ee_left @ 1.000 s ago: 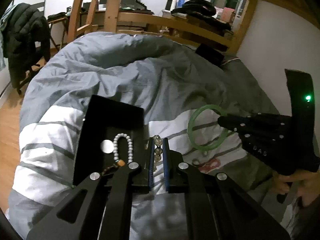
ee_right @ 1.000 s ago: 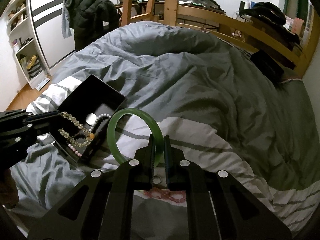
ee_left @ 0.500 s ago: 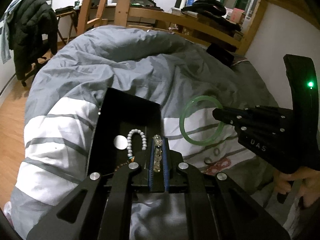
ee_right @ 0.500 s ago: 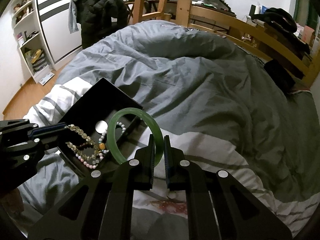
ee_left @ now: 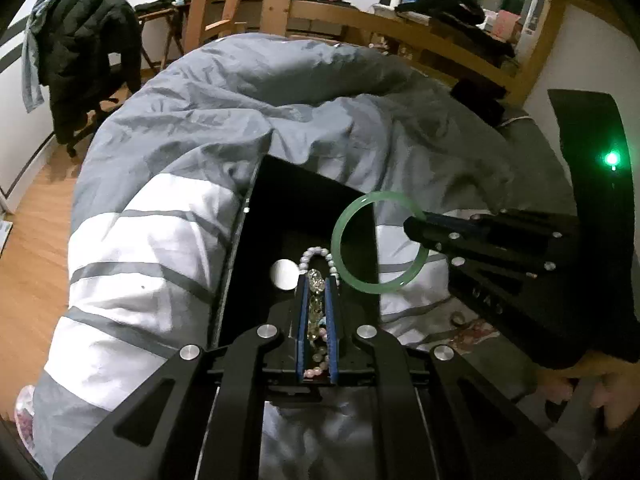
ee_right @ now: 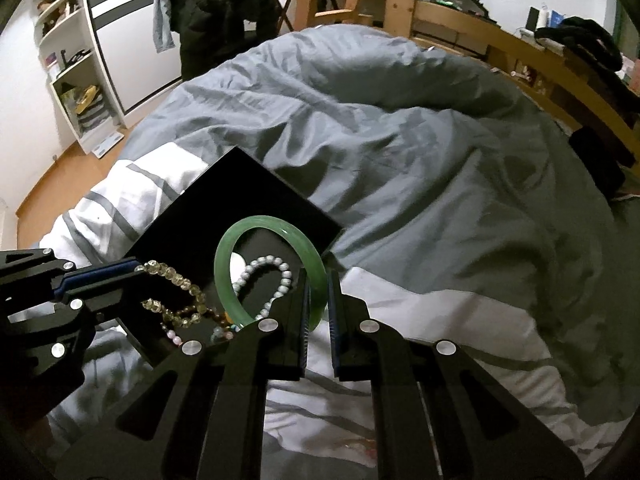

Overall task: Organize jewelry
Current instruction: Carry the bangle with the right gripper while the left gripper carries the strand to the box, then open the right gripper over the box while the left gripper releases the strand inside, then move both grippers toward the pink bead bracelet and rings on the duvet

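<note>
On a grey striped bed [ee_right: 420,168], both jaws are gripping jewelry over the black box [ee_right: 240,200]: the left gripper [ee_left: 316,292] is pinching a beaded bracelet [ee_right: 180,280], the right gripper [ee_right: 317,292] is clasping a green bangle [ee_right: 224,276], likely next needing lowering and release inside.

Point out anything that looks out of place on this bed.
A reddish beaded piece and small ring-like item lie loose on the striped grey-and-white duvet, outside the open black jewelry box. Nothing looks damaged or spilled.

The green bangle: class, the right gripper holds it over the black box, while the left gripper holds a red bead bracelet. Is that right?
Not quite. The green bangle is in the right gripper over the black box, but the left gripper holds a yellowish clear bead bracelet, not a red one. The right wrist view shows it best.
</note>
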`<state>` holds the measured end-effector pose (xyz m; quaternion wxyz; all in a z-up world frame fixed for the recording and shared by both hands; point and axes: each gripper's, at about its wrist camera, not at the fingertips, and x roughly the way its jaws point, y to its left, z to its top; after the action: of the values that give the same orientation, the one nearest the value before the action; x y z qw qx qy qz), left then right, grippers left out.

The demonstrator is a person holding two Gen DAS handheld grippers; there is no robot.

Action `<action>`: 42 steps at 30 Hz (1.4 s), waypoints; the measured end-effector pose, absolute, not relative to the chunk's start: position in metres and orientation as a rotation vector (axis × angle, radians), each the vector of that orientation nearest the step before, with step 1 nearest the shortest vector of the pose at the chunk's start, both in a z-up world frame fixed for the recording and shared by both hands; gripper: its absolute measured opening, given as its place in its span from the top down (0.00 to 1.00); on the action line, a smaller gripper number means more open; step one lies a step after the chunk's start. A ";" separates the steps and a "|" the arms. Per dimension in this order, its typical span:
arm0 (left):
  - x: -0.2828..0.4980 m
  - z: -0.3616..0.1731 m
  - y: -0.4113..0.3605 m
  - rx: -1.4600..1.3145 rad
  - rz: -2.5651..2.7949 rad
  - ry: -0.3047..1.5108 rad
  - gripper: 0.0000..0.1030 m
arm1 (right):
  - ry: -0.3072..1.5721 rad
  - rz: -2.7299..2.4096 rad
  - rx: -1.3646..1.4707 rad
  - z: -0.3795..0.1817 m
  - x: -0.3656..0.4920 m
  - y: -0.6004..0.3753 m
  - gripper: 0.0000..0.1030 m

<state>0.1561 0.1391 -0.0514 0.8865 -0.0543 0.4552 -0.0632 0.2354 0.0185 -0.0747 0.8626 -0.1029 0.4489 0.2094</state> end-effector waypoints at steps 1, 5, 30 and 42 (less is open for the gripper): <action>0.157 -0.052 0.140 -0.113 -0.124 0.948 0.92 | 0.944 0.446 -0.214 -0.077 0.236 0.021 0.91; 0.158 -0.054 0.146 -0.120 -0.099 0.949 0.92 | 0.951 0.480 -0.207 -0.084 0.240 0.031 0.91; 0.143 -0.029 0.098 -0.062 -0.212 0.763 0.10 | 0.871 0.362 -0.099 -0.027 0.216 -0.076 0.25; 0.127 -0.055 0.038 -0.053 -0.390 0.815 0.10 | 0.886 0.298 -0.071 -0.036 0.185 -0.142 0.28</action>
<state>0.1275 0.0384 -0.0553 0.8994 -0.0257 0.3937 -0.1883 0.1846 -0.1418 -0.0365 0.8923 -0.0341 0.4268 0.1434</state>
